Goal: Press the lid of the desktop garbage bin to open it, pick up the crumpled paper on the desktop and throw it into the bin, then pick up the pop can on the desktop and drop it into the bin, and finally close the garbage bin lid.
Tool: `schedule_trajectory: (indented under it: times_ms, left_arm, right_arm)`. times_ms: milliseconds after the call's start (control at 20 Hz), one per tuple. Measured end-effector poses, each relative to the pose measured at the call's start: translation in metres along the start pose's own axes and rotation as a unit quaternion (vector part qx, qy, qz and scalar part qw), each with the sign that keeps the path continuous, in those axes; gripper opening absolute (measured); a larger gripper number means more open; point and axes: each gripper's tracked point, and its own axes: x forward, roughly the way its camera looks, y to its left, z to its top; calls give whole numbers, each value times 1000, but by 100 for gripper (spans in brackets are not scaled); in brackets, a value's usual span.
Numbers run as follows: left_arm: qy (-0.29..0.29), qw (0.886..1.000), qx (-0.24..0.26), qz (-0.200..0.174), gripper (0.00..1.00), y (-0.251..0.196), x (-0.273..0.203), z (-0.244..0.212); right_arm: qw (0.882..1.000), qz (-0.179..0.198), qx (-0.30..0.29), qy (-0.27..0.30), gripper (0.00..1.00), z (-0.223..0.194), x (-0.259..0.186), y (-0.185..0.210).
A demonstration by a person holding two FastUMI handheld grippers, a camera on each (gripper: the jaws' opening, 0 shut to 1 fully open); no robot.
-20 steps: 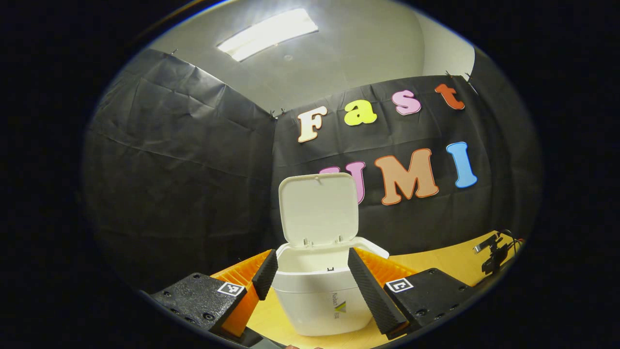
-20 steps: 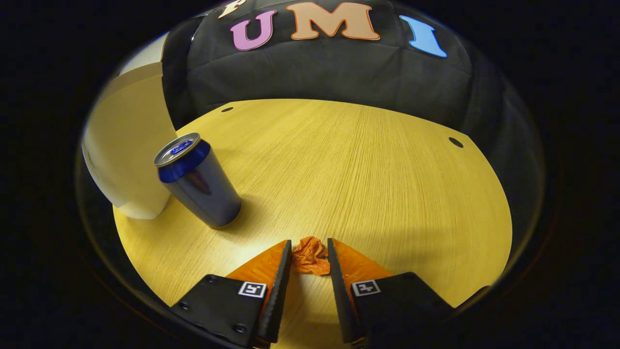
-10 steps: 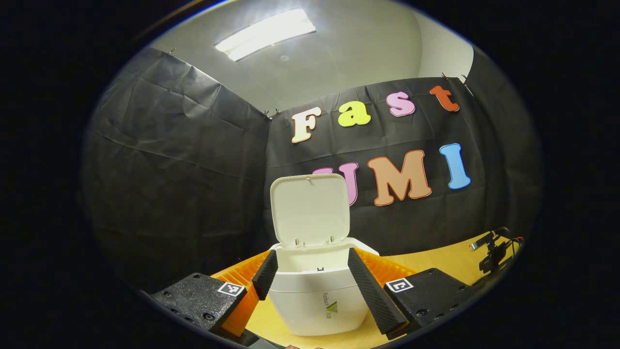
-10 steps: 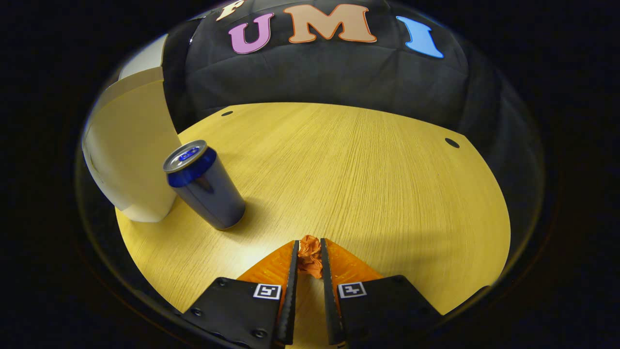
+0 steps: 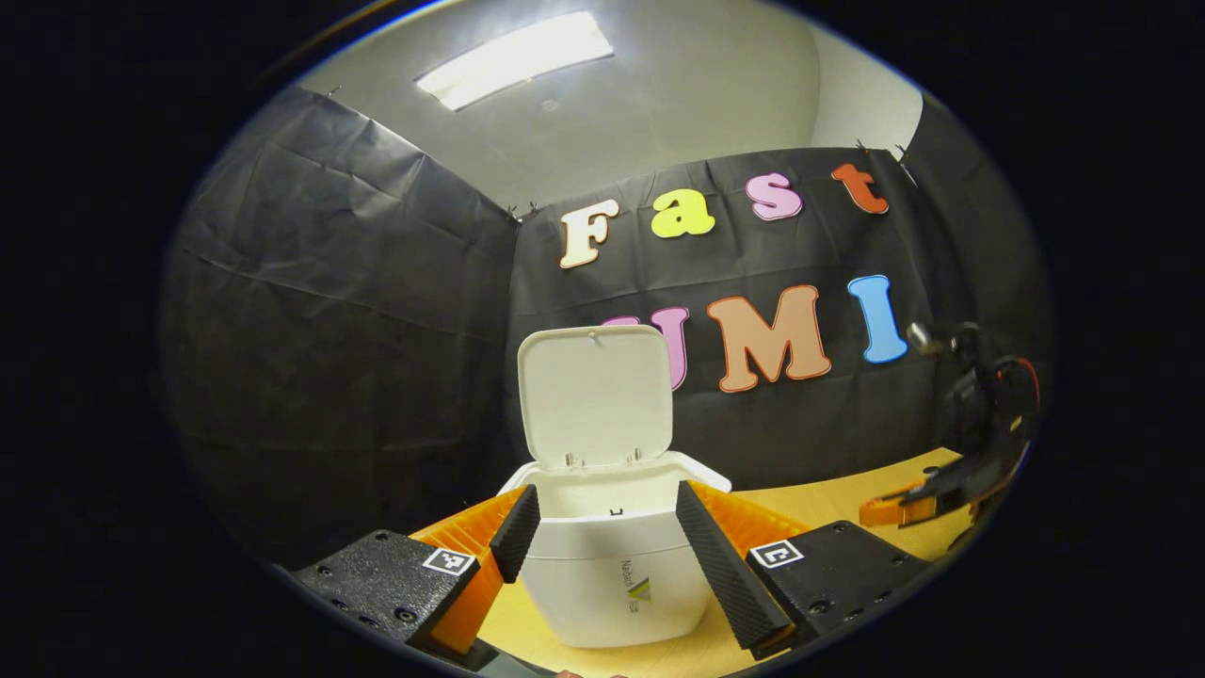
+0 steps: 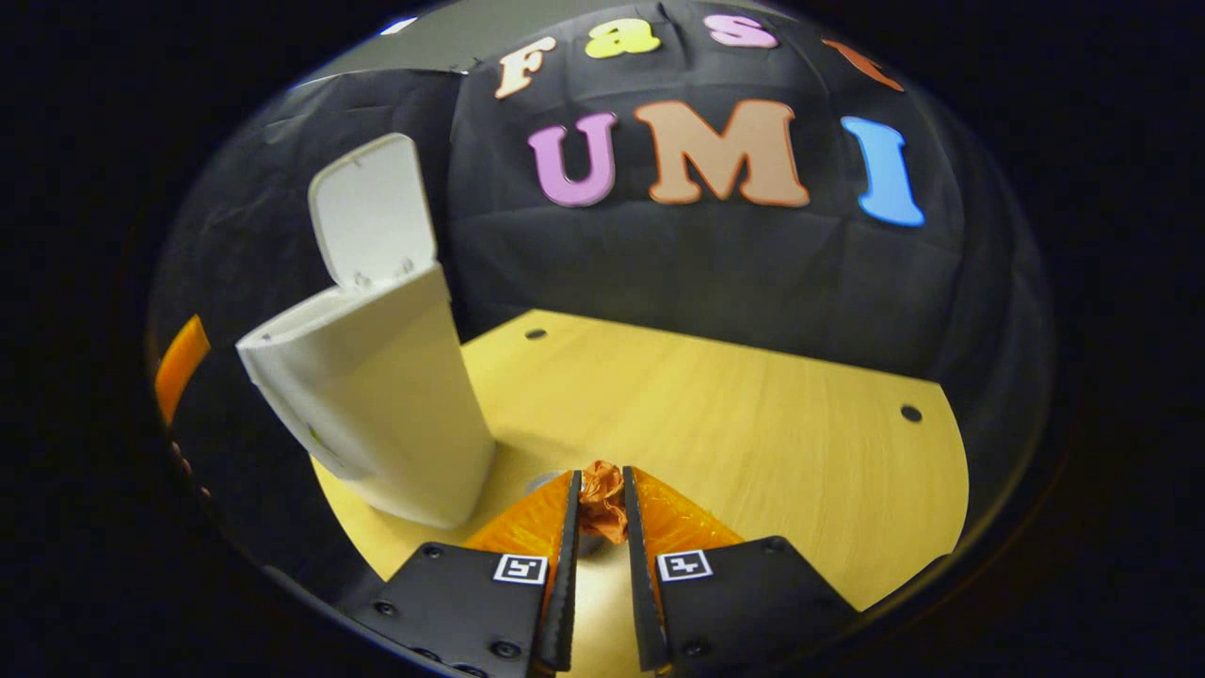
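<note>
On the table (image 6: 753, 424): bin (image 6: 377, 405), lid (image 6: 372, 212) up.
Right gripper (image 6: 600, 508): fingers clamped on the paper ball (image 6: 602, 494), beside the bin.
Left gripper (image 5: 602, 527): jaws spread, facing the bin.

- Garbage bin (image 5: 602, 584): small logo with a sideways line of print on its front wall, at 6 o'clock in the left gripper view; too small to read.
- Left gripper (image 5: 606, 492) and right gripper (image 6: 601, 474): square black-and-white coded tags (image 5: 448, 561) at 5 and 7 o'clock; no legible words.
</note>
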Motion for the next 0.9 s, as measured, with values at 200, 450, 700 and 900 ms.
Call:
schedule_trajectory:
  times_ms: [200,450,700,900]
  left_arm:
    - [6,1000,3,8,90,8,-3,-4]
    - [12,1000,17,15,90,18,-9,-7]
    - [16,999,18,31,90,31,-13,-8]
    - [20,999,19,42,90,38,-15,-9]
  right_arm:
    - [995,75,-17,-56,28,68,-3,67]
    - [985,134,-55,-96,29,111,11,142]
    - [978,173,-84,-81,29,106,30,189]
    - [977,171,-81,-95,67,114,29,185]
